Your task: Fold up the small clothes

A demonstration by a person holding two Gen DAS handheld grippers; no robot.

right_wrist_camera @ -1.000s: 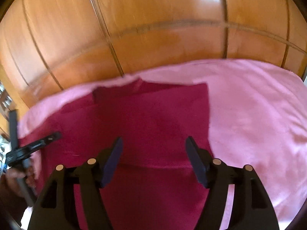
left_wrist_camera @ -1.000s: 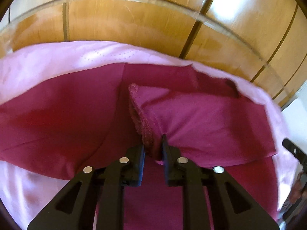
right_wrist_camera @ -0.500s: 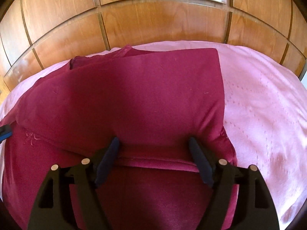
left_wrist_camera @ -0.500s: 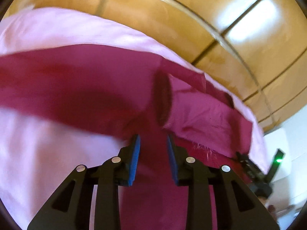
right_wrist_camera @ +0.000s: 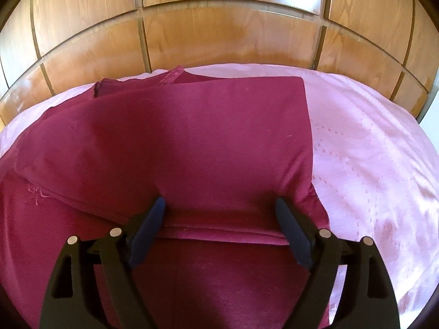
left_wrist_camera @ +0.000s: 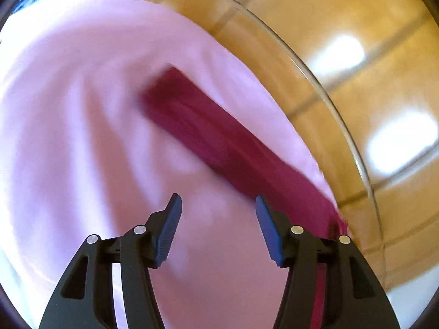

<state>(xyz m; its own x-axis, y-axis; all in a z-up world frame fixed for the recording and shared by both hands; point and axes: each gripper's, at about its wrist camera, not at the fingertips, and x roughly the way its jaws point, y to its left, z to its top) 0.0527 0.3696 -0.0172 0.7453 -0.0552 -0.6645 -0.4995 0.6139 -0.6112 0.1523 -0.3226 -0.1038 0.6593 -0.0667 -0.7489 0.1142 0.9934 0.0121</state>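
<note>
A dark red garment (right_wrist_camera: 192, 142) lies on a pink cloth (right_wrist_camera: 370, 148), with one part folded over the rest; the fold's hem runs just in front of my right gripper (right_wrist_camera: 219, 205). That gripper is open and empty, its fingers low over the garment on either side of the hem. In the left wrist view the garment (left_wrist_camera: 219, 142) shows blurred, as a slanted red band. My left gripper (left_wrist_camera: 218, 203) is open and empty above the pink cloth (left_wrist_camera: 82, 137), to the left of the garment.
A glass-topped wooden table (left_wrist_camera: 370, 82) carries the pink cloth, and its curved glass edge (left_wrist_camera: 343, 126) runs close behind the garment. Wooden panels (right_wrist_camera: 219, 27) fill the background in the right wrist view.
My left gripper let go of the garment's folded part, opened wide and swung left off the garment over the pink cloth. My right gripper stayed open and came down near the hem.
</note>
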